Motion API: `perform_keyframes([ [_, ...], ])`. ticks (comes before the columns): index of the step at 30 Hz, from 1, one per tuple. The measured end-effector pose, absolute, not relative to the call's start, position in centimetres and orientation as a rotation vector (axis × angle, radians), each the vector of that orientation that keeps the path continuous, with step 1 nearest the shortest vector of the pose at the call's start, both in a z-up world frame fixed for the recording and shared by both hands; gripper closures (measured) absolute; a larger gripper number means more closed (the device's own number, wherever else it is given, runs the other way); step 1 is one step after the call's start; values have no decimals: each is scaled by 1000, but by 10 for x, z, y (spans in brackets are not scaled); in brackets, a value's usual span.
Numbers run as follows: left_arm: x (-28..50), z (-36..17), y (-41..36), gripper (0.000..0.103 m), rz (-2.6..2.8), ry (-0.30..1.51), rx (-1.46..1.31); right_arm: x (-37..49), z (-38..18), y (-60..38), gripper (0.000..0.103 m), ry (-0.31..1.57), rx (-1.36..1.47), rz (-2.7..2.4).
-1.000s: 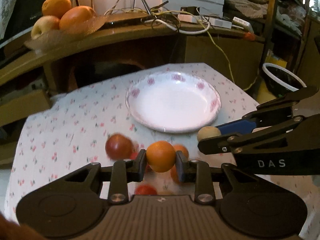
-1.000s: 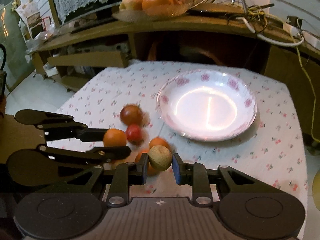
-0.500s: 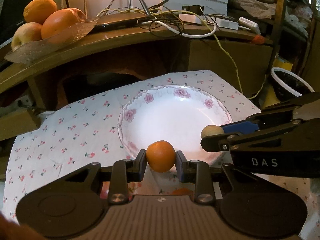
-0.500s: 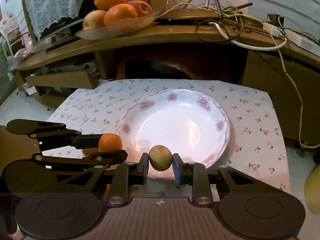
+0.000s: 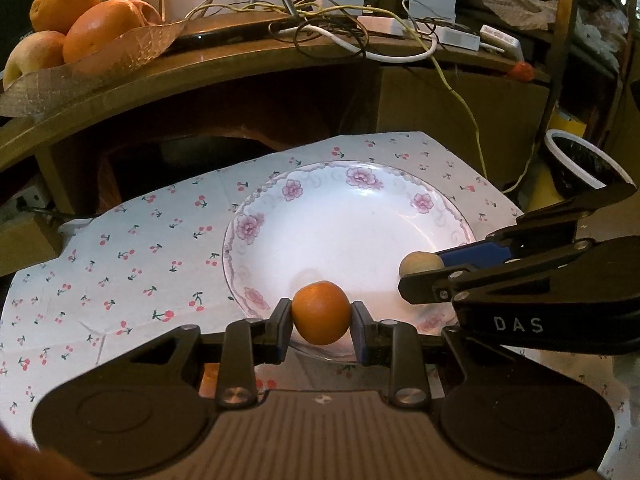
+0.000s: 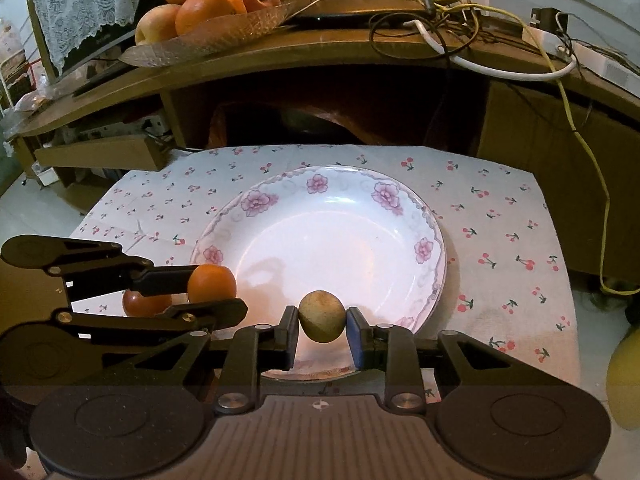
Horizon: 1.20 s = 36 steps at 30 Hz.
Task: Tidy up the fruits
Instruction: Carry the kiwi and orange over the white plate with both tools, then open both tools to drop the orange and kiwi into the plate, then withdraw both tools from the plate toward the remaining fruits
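My left gripper is shut on a small orange and holds it above the near rim of a white plate with pink flowers. My right gripper is shut on a small tan-brown fruit, also above the plate's near rim. Each gripper shows in the other's view: the right one with its fruit, the left one with the orange. A red fruit lies on the cloth behind the left gripper, partly hidden.
The plate sits on a cherry-print tablecloth. Behind it a wooden shelf carries a glass dish of oranges and apples and tangled cables. A bin with a white rim stands at the right.
Both grippers have carried their fruits forward, away from the loose fruits on the cloth, to above the plate's near rim. The grips have not changed.
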<state>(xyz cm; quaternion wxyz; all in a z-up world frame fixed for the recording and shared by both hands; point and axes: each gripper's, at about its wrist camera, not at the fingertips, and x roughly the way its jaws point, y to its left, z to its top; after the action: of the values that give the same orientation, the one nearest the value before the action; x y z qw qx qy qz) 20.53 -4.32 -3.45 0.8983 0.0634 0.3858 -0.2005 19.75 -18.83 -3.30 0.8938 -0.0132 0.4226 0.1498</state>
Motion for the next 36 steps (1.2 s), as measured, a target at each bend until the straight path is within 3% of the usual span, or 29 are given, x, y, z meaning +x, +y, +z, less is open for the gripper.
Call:
perform_keyframes([
  [16,202,-26,-42,66,-417,778,125,197,-33,-189,71,863,-36,302],
  [23,193,-13,-33,63,-411,747,115,192,-24,-191,64,832,-27,299],
  [36,167,-7,7,60,-398,763,100,174,-18,-181,63,824,-30,361],
])
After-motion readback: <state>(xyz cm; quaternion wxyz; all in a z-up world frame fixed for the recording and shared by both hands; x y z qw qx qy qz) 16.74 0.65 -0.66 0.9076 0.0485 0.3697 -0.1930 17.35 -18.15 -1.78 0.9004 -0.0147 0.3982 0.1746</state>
